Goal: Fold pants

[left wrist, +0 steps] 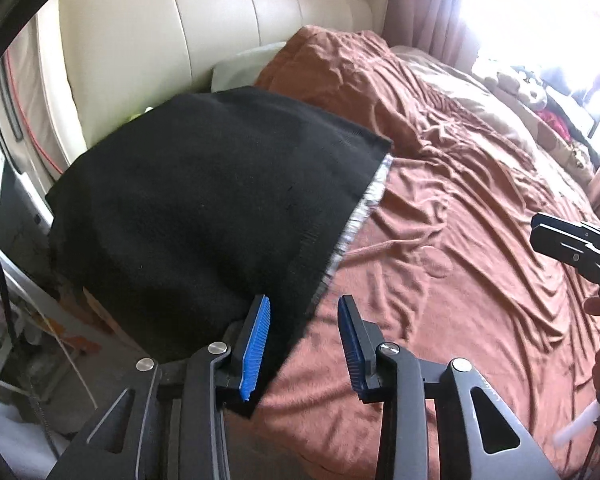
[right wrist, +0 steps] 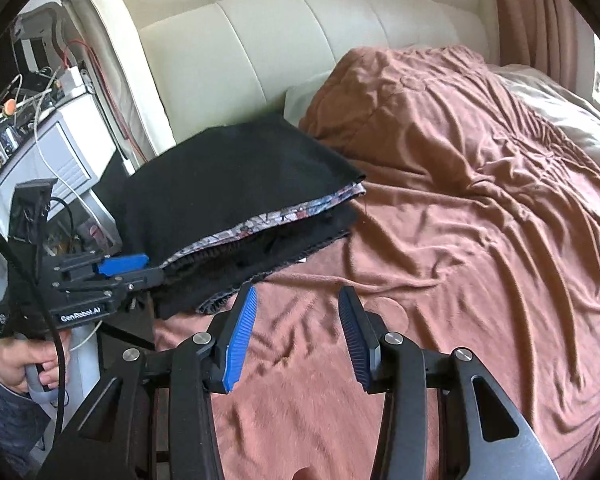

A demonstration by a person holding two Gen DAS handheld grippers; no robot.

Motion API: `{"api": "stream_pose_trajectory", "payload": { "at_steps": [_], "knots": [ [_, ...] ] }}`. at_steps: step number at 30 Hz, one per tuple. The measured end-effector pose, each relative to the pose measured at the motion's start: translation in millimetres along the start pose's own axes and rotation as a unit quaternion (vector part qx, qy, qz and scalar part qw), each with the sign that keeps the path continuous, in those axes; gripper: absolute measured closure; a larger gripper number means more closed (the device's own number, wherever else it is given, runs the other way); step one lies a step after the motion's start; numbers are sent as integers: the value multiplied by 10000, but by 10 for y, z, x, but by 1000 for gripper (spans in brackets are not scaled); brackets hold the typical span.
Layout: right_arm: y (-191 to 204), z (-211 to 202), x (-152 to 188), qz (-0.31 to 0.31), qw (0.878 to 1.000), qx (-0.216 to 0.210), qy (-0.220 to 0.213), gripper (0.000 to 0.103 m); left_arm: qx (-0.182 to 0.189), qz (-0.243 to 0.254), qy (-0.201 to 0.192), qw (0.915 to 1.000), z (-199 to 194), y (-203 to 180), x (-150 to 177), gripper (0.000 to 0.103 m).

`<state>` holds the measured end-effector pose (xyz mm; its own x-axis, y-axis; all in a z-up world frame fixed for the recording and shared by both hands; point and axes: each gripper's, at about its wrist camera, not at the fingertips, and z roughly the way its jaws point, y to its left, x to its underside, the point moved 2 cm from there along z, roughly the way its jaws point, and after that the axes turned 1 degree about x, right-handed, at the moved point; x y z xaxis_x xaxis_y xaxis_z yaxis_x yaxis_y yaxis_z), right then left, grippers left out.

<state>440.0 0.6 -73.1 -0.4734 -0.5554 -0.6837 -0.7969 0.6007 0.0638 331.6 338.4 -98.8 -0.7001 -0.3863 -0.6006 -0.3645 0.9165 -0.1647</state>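
Observation:
The black pants [left wrist: 204, 208] lie folded in a stack on the left edge of the bed, with a patterned grey lining showing along the right fold [right wrist: 276, 216]. My left gripper [left wrist: 304, 344] is open, its blue pads straddling the pants' near corner just above the cloth; it also shows in the right wrist view [right wrist: 140, 266] at the stack's near-left edge. My right gripper [right wrist: 296, 340] is open and empty over the bedspread, just in front of the pants. Its tip shows in the left wrist view [left wrist: 572, 240] at the far right.
A wrinkled rust-brown bedspread [right wrist: 440, 220] covers the bed. A cream padded headboard [right wrist: 300, 40] stands behind. A white cabinet with cables [right wrist: 56, 136] is left of the bed. Toys and clutter [left wrist: 540, 96] lie by the bright window.

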Motion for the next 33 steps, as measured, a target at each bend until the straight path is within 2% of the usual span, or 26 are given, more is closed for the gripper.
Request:
{"api": "stream_pose_trajectory", "payload": {
  "at_steps": [4,6,8,10,12,14,16,18,19,20,33],
  "knots": [
    [3,-331,39,-6,9998,61,-168,62,9,12,-72,10000,-205,-86,22,58],
    [4,-495,67,9,9997,105,-218,62,7,67,-162,9998,-335,-149,24,49],
    [18,-658,94,11,9995,189,-270,62,37,146,-337,9993,-516,-236,23,33],
    [33,-795,118,38,9992,272,-296,62,-23,218,-473,9986,-665,-320,12,24],
    [58,-972,153,67,9986,377,-354,53,-25,283,-607,9977,-815,-403,19,16],
    [76,-1144,175,87,9976,516,-455,25,-8,339,-725,9968,-923,-463,15,5],
    [117,-1345,214,77,9961,637,-603,16,-36,413,-875,9953,-1075,-536,46,0],
    [150,-1507,258,105,9948,720,-707,10,-62,490,-982,9939,-1204,-621,65,0],
    [158,-1613,284,139,9941,757,-758,1,-40,518,-1022,9934,-1250,-652,70,0],
    [168,-1673,310,151,9936,785,-799,0,-33,525,-1071,9929,-1322,-696,82,0],
    [328,-2560,689,372,9883,980,-1108,0,136,733,-1293,9888,-1873,-1045,334,0]
  ]
}}
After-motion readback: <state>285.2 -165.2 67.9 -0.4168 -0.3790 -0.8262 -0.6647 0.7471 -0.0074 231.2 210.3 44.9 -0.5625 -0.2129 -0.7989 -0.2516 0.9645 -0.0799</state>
